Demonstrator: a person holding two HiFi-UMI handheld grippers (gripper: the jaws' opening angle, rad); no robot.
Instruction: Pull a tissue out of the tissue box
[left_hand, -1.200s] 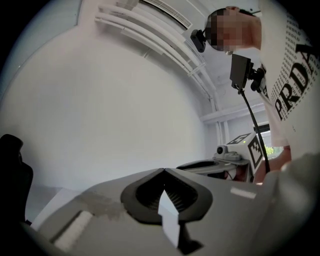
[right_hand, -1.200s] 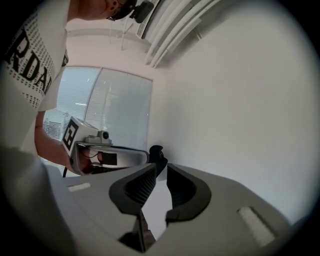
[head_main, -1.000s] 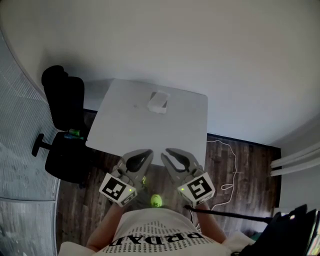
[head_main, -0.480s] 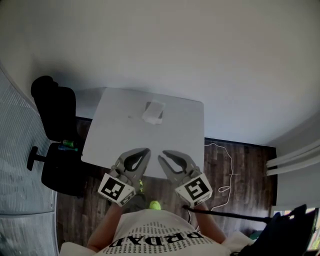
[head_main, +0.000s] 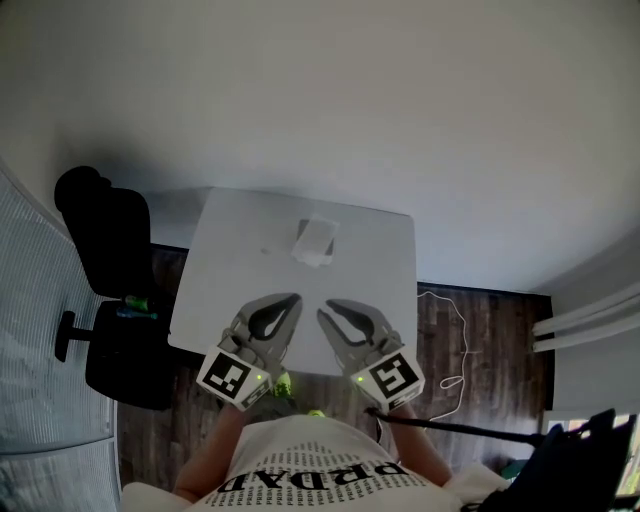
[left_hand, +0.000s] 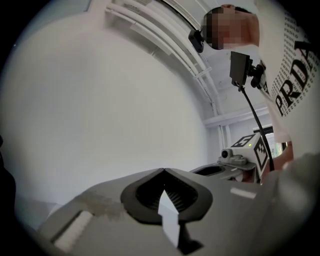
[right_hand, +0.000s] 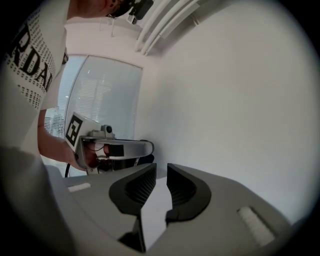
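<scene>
My left claw (head_main: 296, 297) is closed. In the left gripper view its two jaws meet at the tips, and only a hollow shows behind them, with nothing held in it. My right claw (head_main: 325, 308) stands a little open. In the right gripper view a narrow gap runs between the ribbed pads, and through it I see only the pale top of the table (head_main: 240, 285). Nothing is between those jaws.

I hold both claws side by side, close together, in front of my chest. Their tips point away from me and lie over the near part of the table in the head view. Each gripper view shows the other claw just beside it.

The box (head_main: 315, 241) sits on the far half of the table, near the middle, well apart from both claws and untouched. It is small and white from here. I cannot tell whether a tissue sticks out of its top.

A black chair (head_main: 110, 235) stands just beside the table's left edge. The floor (head_main: 500, 340) is dark wood, with a thin white cable (head_main: 447, 297) lying on it to the right. A plain pale wall (head_main: 400, 110) rises behind the table.
</scene>
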